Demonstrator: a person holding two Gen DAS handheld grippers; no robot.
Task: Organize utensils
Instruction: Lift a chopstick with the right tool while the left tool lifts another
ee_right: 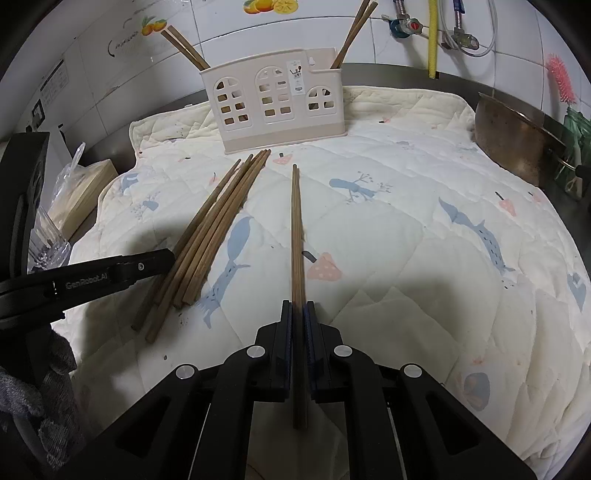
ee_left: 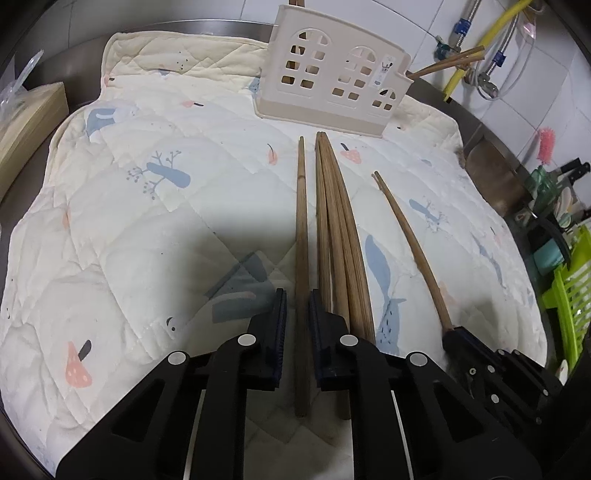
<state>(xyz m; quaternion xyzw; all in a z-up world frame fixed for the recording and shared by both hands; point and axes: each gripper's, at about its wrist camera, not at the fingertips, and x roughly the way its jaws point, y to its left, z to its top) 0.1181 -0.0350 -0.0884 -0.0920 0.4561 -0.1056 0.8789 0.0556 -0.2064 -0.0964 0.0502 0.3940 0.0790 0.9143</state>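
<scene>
Left tongs (ee_left: 297, 295) were down on the quilt (ee_left: 147, 221), pointing steeply at it, and I had one stick (ee_left: 302, 221) lying between the jaws. They were almost closed around it. The right pad looked to be against the wood, but I could still see a thin strip of quilt between the left pad and the stick, so nothing was pinched. The stick ran straight ahead from the jaws toward the holder (ee_left: 332, 77), with its butt end sticking back under the tongs.

Just right of those tongs sat the bundle (ee_left: 340, 240), loose sticks side by side, fanning a little toward me. The right finger stood between the lone stick and that bundle, touching or very nearly touching the nearest one.

Right tongs (ee_right: 298, 304) were closed tight on a pair (ee_right: 295, 221), two sticks pressed together and clamped near their thick ends. The tips reached out ahead, short of the holder. From this camera the bundle lay off to the left, between the two tongs.

The holder stood upright well ahead of both tongs at the far edge of the quilt. It carried stowed sticks (ee_right: 184, 48) leaning out of its left end and more (ee_right: 352, 33) out of its right end.
</scene>
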